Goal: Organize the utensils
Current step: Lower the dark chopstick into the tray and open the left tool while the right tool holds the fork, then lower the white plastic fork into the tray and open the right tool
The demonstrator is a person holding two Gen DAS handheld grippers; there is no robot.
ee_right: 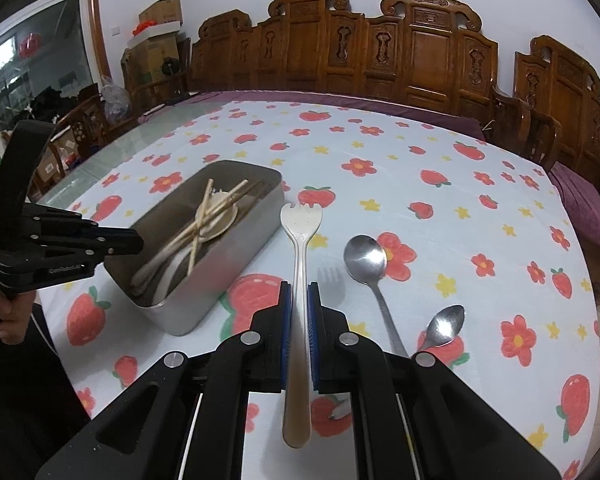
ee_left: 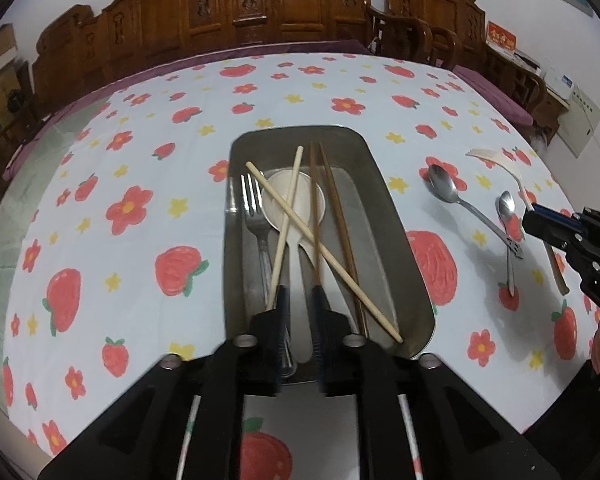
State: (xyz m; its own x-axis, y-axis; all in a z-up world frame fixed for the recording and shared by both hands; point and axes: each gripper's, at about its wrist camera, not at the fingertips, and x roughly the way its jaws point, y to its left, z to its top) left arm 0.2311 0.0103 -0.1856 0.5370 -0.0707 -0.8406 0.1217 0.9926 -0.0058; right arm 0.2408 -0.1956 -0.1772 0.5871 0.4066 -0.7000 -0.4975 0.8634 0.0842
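Observation:
A metal tray (ee_left: pixel 396 240) holds a metal fork (ee_left: pixel 254 204), a white spoon (ee_left: pixel 273 218), crossed pale chopsticks (ee_left: pixel 340 270) and brown chopsticks (ee_left: pixel 340 216). My left gripper (ee_left: pixel 298 294) hovers over the tray's near end, its jaws slightly apart and nothing pressed between them. In the right wrist view it (ee_right: pixel 138 242) sits at the tray's (ee_right: pixel 216 276) left. My right gripper (ee_right: pixel 300 288) is shut on a white plastic fork (ee_right: pixel 300 220), held above the cloth to the right of the tray. A large metal spoon (ee_right: pixel 364 258) and a small one (ee_right: pixel 444 326) lie on the cloth.
The table carries a white cloth (ee_left: pixel 140 160) printed with strawberries and flowers. Carved wooden chairs (ee_right: pixel 380 48) line its far side. A hand (ee_right: pixel 8 312) grips the left tool. Cardboard boxes (ee_right: pixel 160 20) stand in the far left corner.

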